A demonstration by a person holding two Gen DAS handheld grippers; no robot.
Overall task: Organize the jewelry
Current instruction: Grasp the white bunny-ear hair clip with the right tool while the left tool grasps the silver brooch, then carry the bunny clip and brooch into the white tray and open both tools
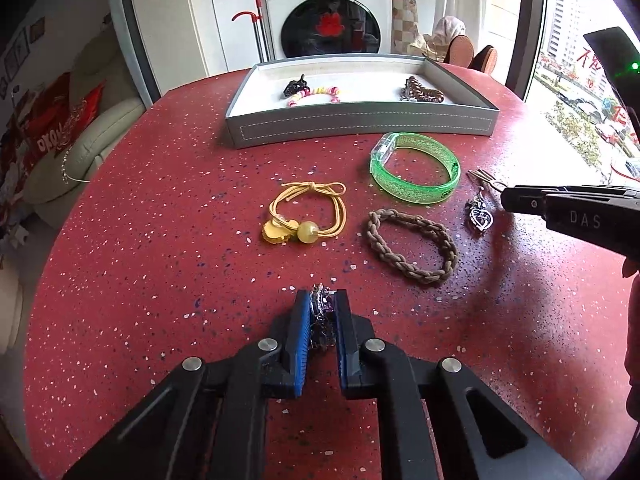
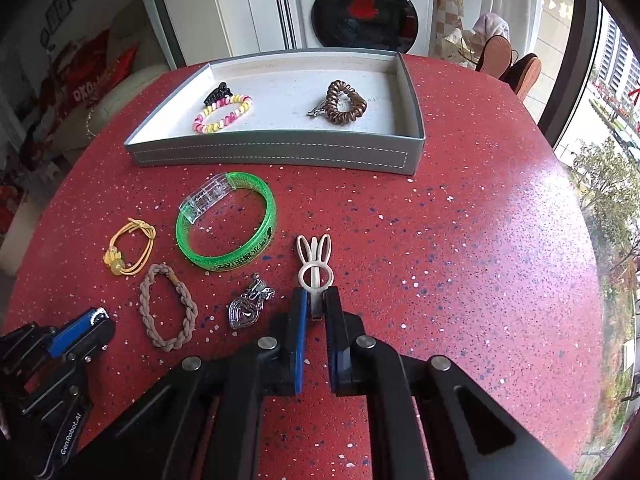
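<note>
Left gripper (image 1: 320, 300) is closed down narrow on a small silver and purple sparkly trinket (image 1: 321, 308), pads pressing it from both sides, low over the red speckled table (image 1: 160, 260). Right gripper (image 2: 316, 304) is clamped on the tail end of a cream rabbit-ear hair clip (image 2: 314, 264), ears pointing away toward the tray. Just left of that clip lies a silver heart pendant (image 2: 244, 310) with a small clasp piece above it, loose on the table. Next out, a braided brown bracelet (image 1: 412, 246) lies flat, and left of it, apart, a yellow hair tie (image 1: 308, 216) with a bead and a bow knot. Beyond the braided one sits a green glitter bangle (image 1: 414, 172) with a clear clasp block, not touching the others. Farther back is the grey tray (image 1: 360, 130) with a white floor; inside, on its left side, a pink and yellow spiral hair tie (image 2: 222, 114) with a black claw clip (image 2: 218, 92) touching it behind, and on its right side a brown spiral hair tie (image 2: 346, 104) with a small metal clip beside it. Behind the table stands a white washing machine (image 1: 326, 12) and a red-handled mop (image 1: 256, 24).
</note>
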